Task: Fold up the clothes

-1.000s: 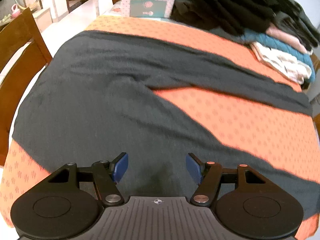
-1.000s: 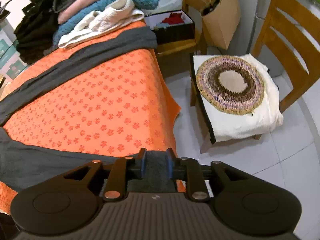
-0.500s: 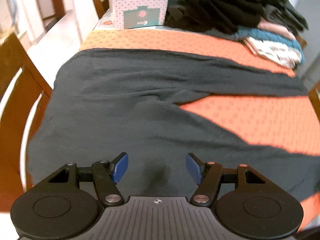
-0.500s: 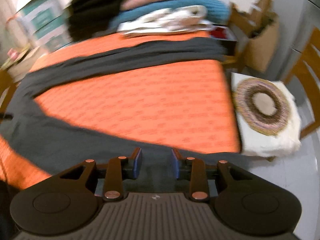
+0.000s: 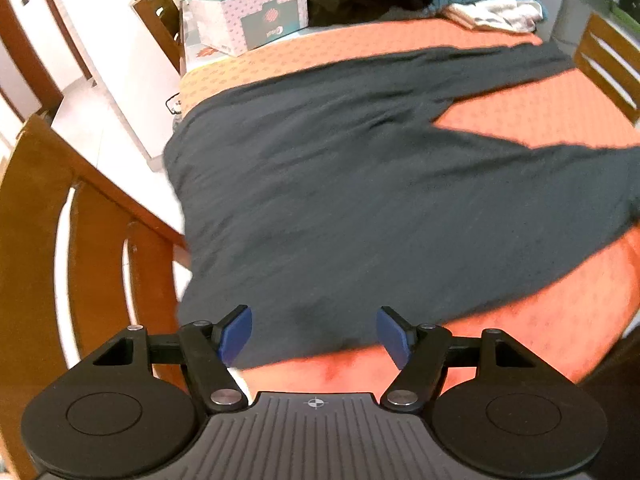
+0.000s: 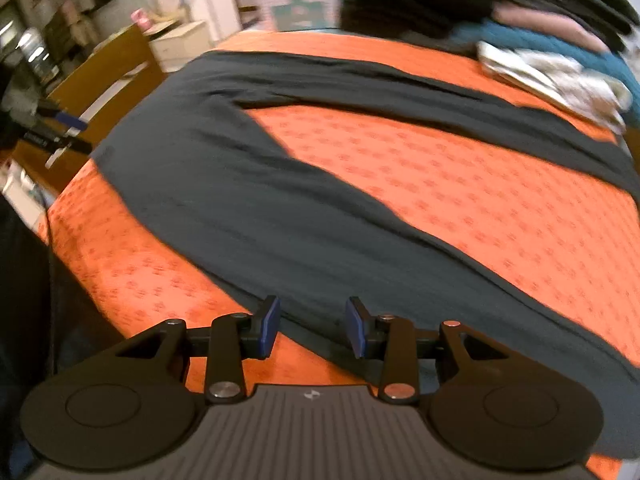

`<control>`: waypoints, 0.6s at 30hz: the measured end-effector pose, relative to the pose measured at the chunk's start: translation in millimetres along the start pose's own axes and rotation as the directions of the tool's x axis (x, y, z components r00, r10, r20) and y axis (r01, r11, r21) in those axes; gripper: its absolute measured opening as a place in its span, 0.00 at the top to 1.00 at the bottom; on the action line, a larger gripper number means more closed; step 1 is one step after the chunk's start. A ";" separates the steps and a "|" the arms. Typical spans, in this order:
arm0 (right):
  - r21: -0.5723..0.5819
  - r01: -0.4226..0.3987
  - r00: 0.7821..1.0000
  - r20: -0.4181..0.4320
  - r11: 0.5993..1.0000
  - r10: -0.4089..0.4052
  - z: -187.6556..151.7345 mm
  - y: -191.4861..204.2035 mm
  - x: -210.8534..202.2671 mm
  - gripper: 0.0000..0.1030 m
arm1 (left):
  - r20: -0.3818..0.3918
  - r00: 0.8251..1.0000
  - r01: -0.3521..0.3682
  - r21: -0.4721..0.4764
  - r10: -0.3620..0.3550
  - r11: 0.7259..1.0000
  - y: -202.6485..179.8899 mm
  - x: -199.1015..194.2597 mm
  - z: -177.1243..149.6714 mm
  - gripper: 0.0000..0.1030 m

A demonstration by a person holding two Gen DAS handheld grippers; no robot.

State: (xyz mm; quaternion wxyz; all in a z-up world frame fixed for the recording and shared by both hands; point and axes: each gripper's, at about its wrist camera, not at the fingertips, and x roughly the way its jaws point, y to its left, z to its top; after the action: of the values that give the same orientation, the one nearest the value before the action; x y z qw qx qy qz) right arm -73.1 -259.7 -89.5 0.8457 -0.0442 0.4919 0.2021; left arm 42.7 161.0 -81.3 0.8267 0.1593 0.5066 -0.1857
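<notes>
A pair of dark grey trousers (image 5: 340, 200) lies flat on the orange patterned tablecloth (image 5: 560, 108), its two legs spread in a V toward the right. It also shows in the right wrist view (image 6: 248, 200). My left gripper (image 5: 314, 334) is open and empty, hovering over the trousers' waist end near the table's front left corner. My right gripper (image 6: 312, 330) is open and empty, over the front edge of the near trouser leg.
A pile of folded and loose clothes (image 6: 540, 40) sits at the table's far side, beside pink and teal boxes (image 5: 252, 12). A wooden chair (image 5: 80, 240) stands at the left end, another chair (image 5: 608, 64) at the right end.
My right gripper has opened and let go of the trouser leg, then swung left over the table. My left gripper, open throughout, has moved left toward the waist end.
</notes>
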 end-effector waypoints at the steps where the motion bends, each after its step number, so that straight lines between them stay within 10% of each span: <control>1: -0.025 -0.003 1.000 0.000 1.000 0.003 3.0 10.4 4.4 0.60 | -0.005 1.000 -0.004 0.018 0.004 1.000 5.4 -0.9 -4.9 0.31; 18: -0.457 0.029 0.998 -0.031 0.889 -0.049 25.9 118.5 61.3 0.60 | -0.041 0.999 -0.012 0.327 0.027 0.945 4.4 4.2 -31.9 0.31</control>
State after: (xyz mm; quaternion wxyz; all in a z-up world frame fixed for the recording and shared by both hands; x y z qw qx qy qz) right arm -71.0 -126.0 -113.6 0.8052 -0.2557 0.4472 0.2939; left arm 21.7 178.7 -98.7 0.7791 0.3032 0.4856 -0.2555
